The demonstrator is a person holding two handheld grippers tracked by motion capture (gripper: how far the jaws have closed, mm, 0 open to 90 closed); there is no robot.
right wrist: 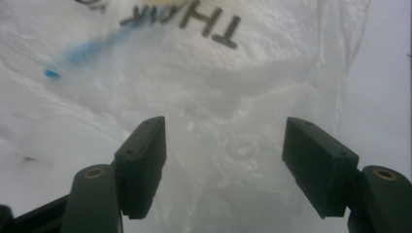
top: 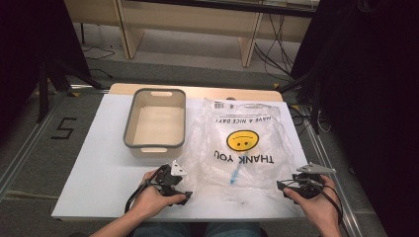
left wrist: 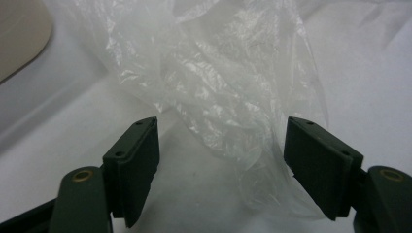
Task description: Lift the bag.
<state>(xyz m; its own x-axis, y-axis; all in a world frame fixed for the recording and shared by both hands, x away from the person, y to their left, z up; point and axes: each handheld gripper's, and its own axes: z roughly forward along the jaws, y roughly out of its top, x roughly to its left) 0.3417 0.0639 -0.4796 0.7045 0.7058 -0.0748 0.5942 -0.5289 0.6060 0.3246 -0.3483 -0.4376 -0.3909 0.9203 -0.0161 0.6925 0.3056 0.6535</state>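
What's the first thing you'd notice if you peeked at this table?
The clear plastic bag with a yellow smiley face and "THANK YOU" on it, lying flat in the middle of the white table. A beige tub with a grey rim sits just left of it. The left tongs and right tongs wait open at the bag's near corners.

Blurred blue object (right wrist: 80,51) inside bag (right wrist: 233,97)

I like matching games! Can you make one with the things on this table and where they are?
Things:
1. tub
2. plastic bag
3. left hand-held gripper
4. blue thing

Places:
A. inside the bag
B. at the bag's near left edge, open
C. left of the bag
D. flat on the table, smiley face up

Pairs: 1-C, 2-D, 3-B, 4-A
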